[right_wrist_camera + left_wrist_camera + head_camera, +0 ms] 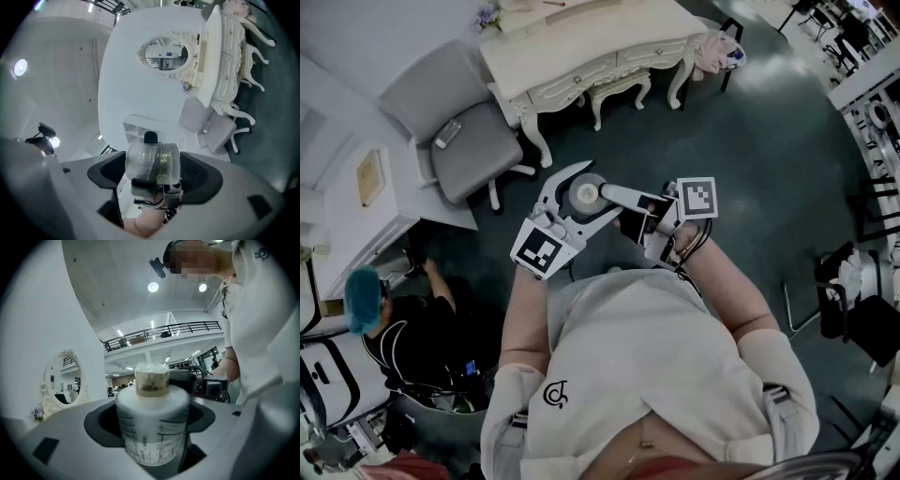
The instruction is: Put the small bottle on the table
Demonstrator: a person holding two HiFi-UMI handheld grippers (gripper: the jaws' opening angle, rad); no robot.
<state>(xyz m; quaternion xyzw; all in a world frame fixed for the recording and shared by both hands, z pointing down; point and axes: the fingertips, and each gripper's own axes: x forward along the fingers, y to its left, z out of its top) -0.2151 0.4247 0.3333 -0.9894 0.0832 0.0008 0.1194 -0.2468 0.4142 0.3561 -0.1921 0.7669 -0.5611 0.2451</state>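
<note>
A small white bottle (584, 197) with a printed label and a tan cap (151, 380) hangs in the air in front of my chest. My left gripper (596, 193) is shut on it, its jaws wide on either side of the bottle's body (152, 427). My right gripper (625, 214) faces the left one from the right. Its jaws stand open around the same bottle (153, 164), which shows between its dark pads (199, 180). The white ornate table (581, 47) stands farther off, across the dark floor.
A grey office chair (469, 141) stands left of the table, and a white stool (619, 89) is under it. An oval mirror (166, 54) sits on the table. A crouching person in a teal cap (366, 300) is at the lower left. Racks and chairs line the right side.
</note>
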